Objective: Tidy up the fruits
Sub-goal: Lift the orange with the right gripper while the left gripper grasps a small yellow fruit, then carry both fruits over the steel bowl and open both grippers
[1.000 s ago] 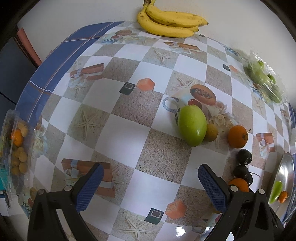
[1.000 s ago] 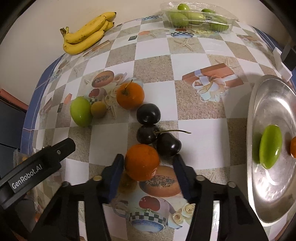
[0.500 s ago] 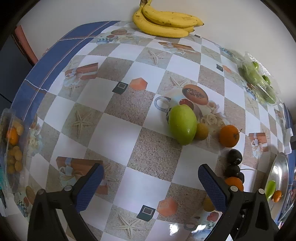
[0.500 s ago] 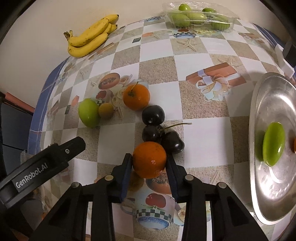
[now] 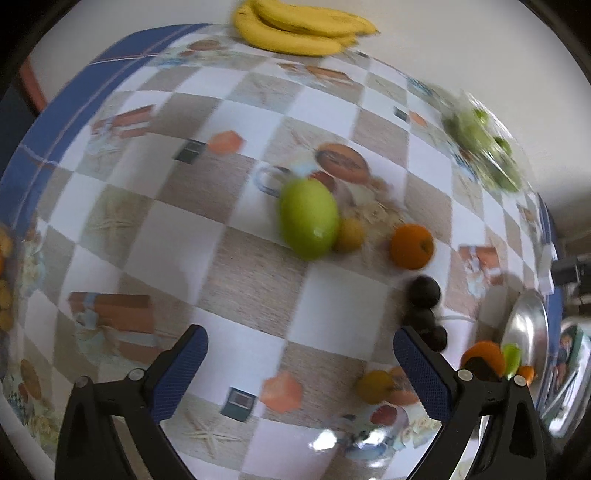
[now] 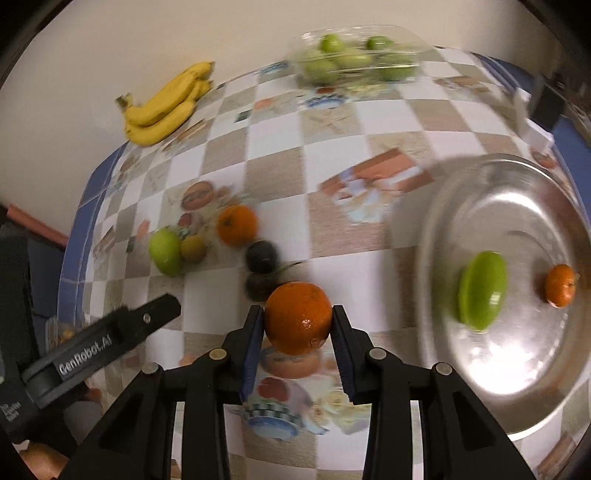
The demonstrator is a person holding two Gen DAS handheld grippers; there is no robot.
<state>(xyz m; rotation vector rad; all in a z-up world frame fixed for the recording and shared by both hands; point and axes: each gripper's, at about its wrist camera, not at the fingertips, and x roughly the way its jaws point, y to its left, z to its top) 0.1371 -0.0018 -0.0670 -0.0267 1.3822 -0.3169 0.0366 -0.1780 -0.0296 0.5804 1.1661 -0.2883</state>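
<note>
Gripping orange [image 6: 298, 316], right gripper [image 6: 297, 325], left view blurry, seemingly open

The left wrist camera looked down from above the near edge of the checkered tablecloth-covered table [image 5: 258, 273] toward the far wall. The right wrist camera sat closer, facing likewise. Both took in the yellow banana bunch [image 5: 303, 29] [image 6: 166, 107] at the far edge.

Black linkage arms, blue textured jaws ("GenRobot.AI" lettering)
</note>
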